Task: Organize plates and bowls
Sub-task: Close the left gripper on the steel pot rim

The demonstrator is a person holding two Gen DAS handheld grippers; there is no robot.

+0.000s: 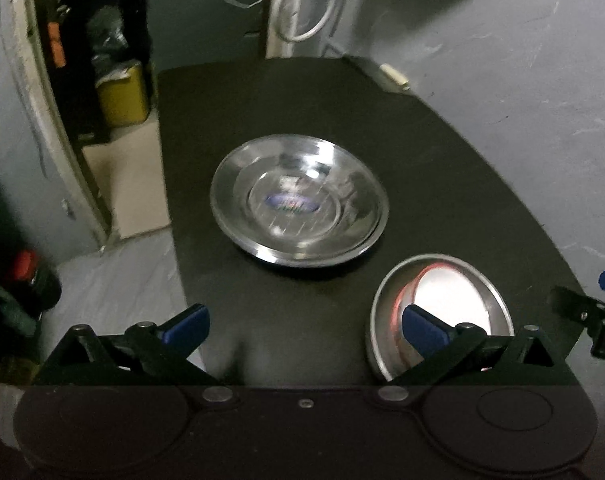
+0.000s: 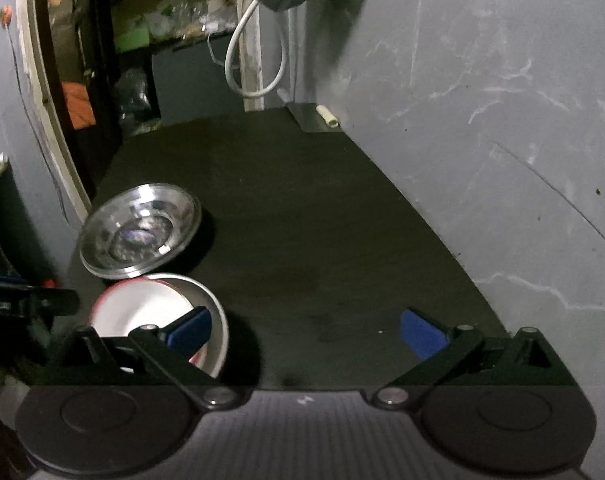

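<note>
A steel plate (image 1: 298, 200) lies on the black worktop (image 1: 442, 200), ahead of the left hand-held gripper (image 1: 304, 326). A steel bowl (image 1: 454, 284) sits beside it, under that gripper's right finger. Both hand-held grippers are spread wide, holding nothing. The right hand-held gripper (image 2: 304, 328) has both dishes at its left.

The near rim of the small bowl (image 1: 438, 280) is hidden behind the left claw (image 1: 304, 326), and in the right wrist view behind the right claw (image 2: 304, 326). The steel plate (image 1: 298, 200) is motion-blurred, its centre label unreadable. The shelf clutter (image 2: 142, 80) is too dim to tell.
</note>
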